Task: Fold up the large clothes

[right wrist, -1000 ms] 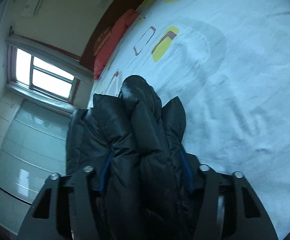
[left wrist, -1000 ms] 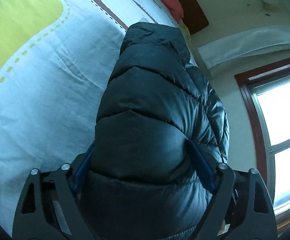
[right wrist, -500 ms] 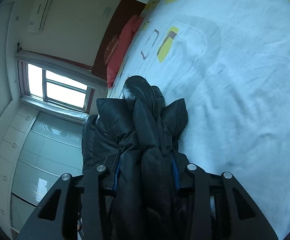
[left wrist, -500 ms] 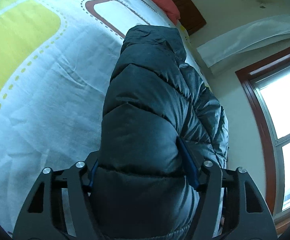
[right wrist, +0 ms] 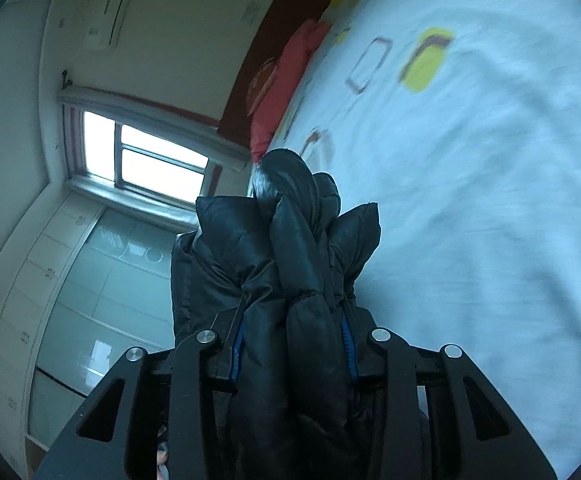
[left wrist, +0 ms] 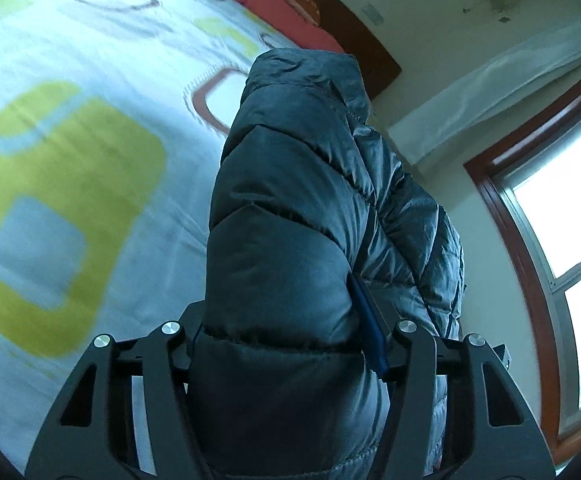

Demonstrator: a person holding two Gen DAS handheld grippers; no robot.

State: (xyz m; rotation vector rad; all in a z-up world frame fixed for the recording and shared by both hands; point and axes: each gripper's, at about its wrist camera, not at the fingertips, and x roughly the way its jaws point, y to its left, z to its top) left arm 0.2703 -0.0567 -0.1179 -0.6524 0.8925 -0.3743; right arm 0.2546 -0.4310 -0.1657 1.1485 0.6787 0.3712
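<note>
Both grippers were clamped on the same dark quilted puffer jacket. At the left gripper (left wrist: 286, 340), the blue pads pressed into a thick padded roll of the jacket (left wrist: 290, 216); its jaws had just been closing further, with the fabric bunched between them. That roll ran lengthwise straight away from the camera, along the line of the fingers, its far rounded end reaching toward the red pillow (left wrist: 274, 4) and the dark wooden headboard (left wrist: 354, 36). The rest of the jacket spilled to the right of the fingers, on the side of the window (left wrist: 562, 216).

At the right gripper (right wrist: 292, 340), the jaws had narrowed within the last second and gripped several gathered folds of the jacket (right wrist: 290, 248). These folds also stood out along the fingers' axis, ending in a rounded, greyish-edged tip that pointed toward the pillow (right wrist: 286, 80) at the head of the bed.

Behind the jacket in both views lay the pale bedsheet (left wrist: 90, 80) printed with yellow-green and brown rounded squares. Whether the jacket's lower part touched the sheet could not be told.
</note>
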